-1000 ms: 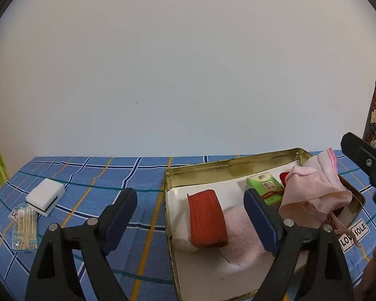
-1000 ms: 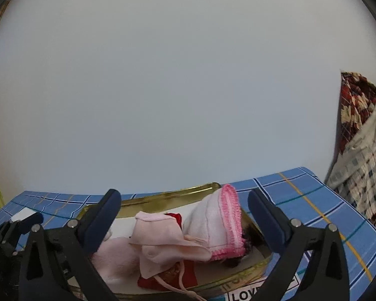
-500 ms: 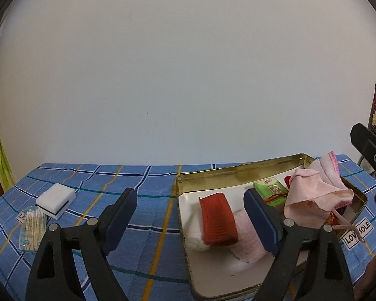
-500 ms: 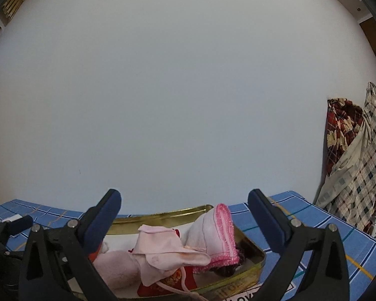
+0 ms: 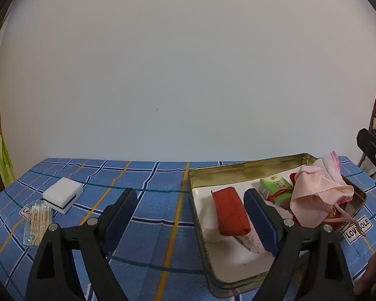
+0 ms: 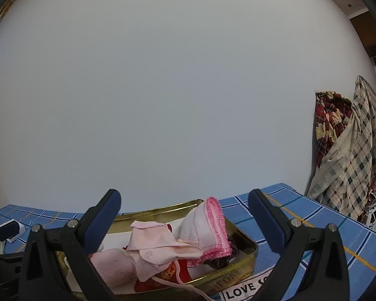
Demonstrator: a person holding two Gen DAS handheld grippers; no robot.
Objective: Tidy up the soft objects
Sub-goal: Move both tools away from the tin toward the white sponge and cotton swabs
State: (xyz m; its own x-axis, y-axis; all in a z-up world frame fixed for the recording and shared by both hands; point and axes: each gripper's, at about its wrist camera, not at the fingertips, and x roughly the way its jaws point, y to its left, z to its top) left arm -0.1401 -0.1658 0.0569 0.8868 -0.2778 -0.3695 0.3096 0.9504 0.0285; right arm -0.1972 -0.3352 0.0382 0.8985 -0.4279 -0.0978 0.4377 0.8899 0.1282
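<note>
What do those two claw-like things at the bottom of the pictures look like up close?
Each is a handheld tool. The left tool has two matte black plastic arms spreading in a V, each tipped with a flat dark blue pad and fastened with small silver screws. The right tool looks the same: black arms, blue pads, silver screws. No cables, markings or sleeves show.

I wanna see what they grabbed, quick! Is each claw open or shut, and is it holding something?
Left claw: open, holding nothing.
Right claw: open, holding nothing, above the gold tin.
</note>
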